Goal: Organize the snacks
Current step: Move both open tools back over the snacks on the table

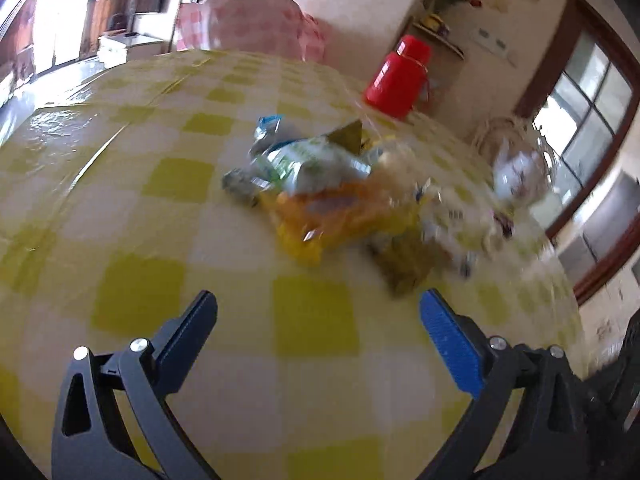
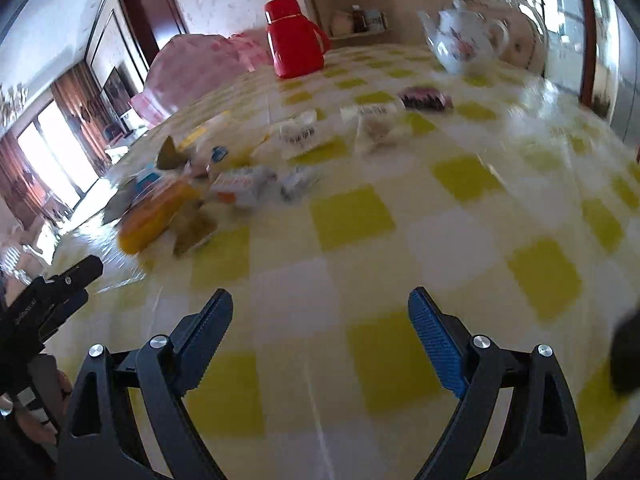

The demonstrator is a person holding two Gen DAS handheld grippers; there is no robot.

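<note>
A loose pile of snack packets lies on the yellow-and-white checked tablecloth (image 1: 120,184). In the left wrist view I see an orange-yellow packet (image 1: 332,216), a white-green packet (image 1: 308,160) and an olive-green packet (image 1: 404,264). My left gripper (image 1: 318,304) is open and empty, just short of the pile. In the right wrist view the orange packet (image 2: 156,212) sits far left, a white packet (image 2: 240,186) beside it, and further white packets (image 2: 298,132) plus a dark purple packet (image 2: 426,100) beyond. My right gripper (image 2: 320,304) is open and empty over bare cloth (image 2: 400,240). Both views are motion-blurred.
A red thermos jug (image 2: 294,38) and a white floral teapot (image 2: 466,40) stand at the table's far side. A pink-covered chair (image 1: 256,20) is behind the table. The left gripper's body (image 2: 52,300) shows at the right wrist view's left edge.
</note>
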